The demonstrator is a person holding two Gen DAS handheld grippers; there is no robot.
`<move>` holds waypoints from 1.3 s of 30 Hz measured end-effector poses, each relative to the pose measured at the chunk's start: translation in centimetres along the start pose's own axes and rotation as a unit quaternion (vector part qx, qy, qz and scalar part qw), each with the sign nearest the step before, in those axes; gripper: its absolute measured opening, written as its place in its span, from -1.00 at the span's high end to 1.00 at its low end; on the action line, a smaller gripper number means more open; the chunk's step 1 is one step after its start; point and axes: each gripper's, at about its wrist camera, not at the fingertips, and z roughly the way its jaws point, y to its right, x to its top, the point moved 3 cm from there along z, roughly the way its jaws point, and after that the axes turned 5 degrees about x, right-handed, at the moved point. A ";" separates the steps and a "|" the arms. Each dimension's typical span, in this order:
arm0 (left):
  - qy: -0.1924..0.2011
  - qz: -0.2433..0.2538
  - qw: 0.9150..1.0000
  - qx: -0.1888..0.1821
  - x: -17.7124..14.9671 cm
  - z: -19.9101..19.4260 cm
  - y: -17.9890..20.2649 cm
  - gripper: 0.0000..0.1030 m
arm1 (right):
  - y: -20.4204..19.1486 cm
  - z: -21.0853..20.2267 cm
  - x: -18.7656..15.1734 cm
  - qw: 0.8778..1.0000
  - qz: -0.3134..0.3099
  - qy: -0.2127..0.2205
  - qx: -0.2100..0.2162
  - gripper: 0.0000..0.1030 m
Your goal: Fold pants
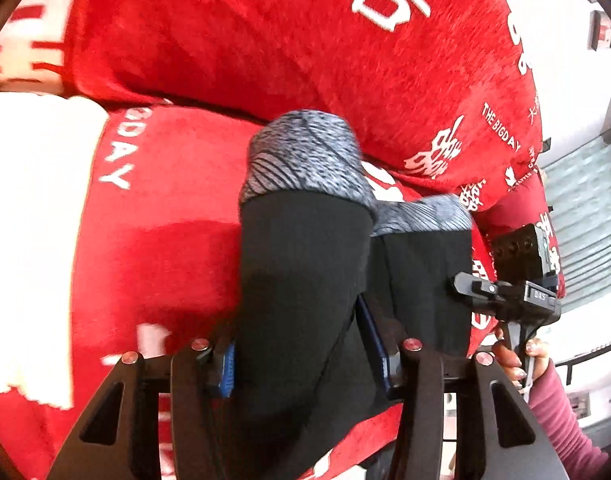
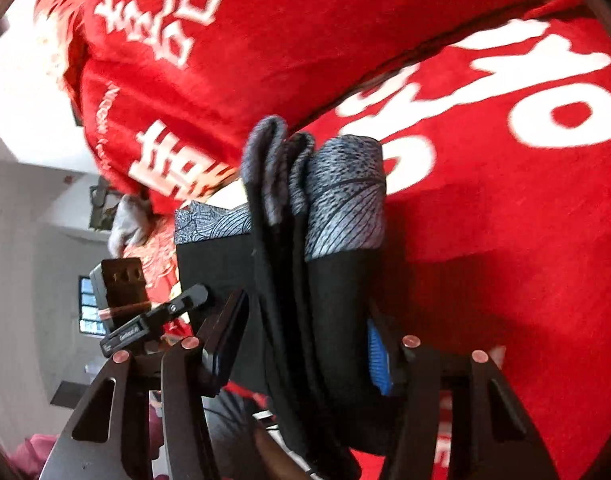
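The pants (image 1: 305, 264) are black with a grey patterned waistband (image 1: 305, 156), folded into a thick bundle held up over a red sofa. My left gripper (image 1: 301, 356) is shut on the black cloth, its blue-padded fingers (image 1: 225, 368) on either side. My right gripper (image 2: 305, 356) is shut on the same pants (image 2: 337, 292), with several layers and the grey band (image 2: 345, 192) sticking out past the fingers. Each gripper shows in the other's view: the right one (image 1: 505, 300) at the bundle's right edge, the left one (image 2: 153, 320) at its left edge.
A red plush sofa cover (image 1: 165, 248) with white lettering lies under the pants, and a red back cushion (image 1: 285, 40) rises behind. A white patch (image 1: 29, 220) of the cover is at left. A window with blinds (image 1: 585, 216) and white walls lie beyond the sofa's end.
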 end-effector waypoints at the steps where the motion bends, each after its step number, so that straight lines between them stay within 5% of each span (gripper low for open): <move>1: 0.005 0.001 1.000 0.005 -0.3 -0.8 -0.4 0.00 | -0.4 0.2 -0.5 1.000 0.000 -0.002 0.006 -0.12; 5: 0.014 0.020 0.998 0.064 -2.2 -1.9 -3.0 -0.01 | -1.2 2.6 -2.6 1.000 -0.012 -0.017 -0.008 -0.12; 10: 0.046 0.047 0.984 0.166 -3.5 -0.5 -5.5 -0.02 | 1.3 4.5 -3.0 0.990 -0.033 -0.004 -0.136 -0.12; 12: 0.053 0.053 0.981 0.180 -4.0 -0.6 -6.2 -0.17 | 1.8 5.0 -3.0 0.985 -0.041 0.002 -0.165 -0.19; 15: 0.068 0.060 0.972 0.216 -3.9 -1.0 -6.4 -0.55 | 2.2 4.7 -2.7 0.976 -0.052 0.022 -0.208 -0.60; 21: 0.091 0.054 0.961 0.257 -5.1 -3.2 -6.1 -0.56 | -0.1 1.9 -4.3 0.950 -0.072 0.072 -0.295 -0.63; 23: 0.095 0.051 0.959 0.260 -5.7 -4.0 -5.8 -0.61 | -1.2 1.3 -4.9 0.947 -0.083 0.075 -0.301 -0.63; 25: 0.103 0.050 0.959 0.258 -6.1 -4.5 -5.4 -0.98 | -2.7 0.7 -5.9 0.944 -0.093 0.081 -0.305 -0.64; 34: 0.124 0.057 0.955 0.264 -8.5 -6.5 -2.5 -0.98 | -7.4 2.6 -10.5 0.939 -0.129 0.088 -0.305 -0.83; 35: 0.125 0.056 0.955 0.264 -8.8 -6.7 -2.3 -0.98 | -7.8 2.9 -10.9 0.939 -0.131 0.087 -0.306 -1.00; 39: 0.124 0.060 0.953 0.269 -10.2 -7.1 -1.5 -0.98 | -9.3 4.0 -12.3 0.934 -0.153 0.101 -0.308 -1.00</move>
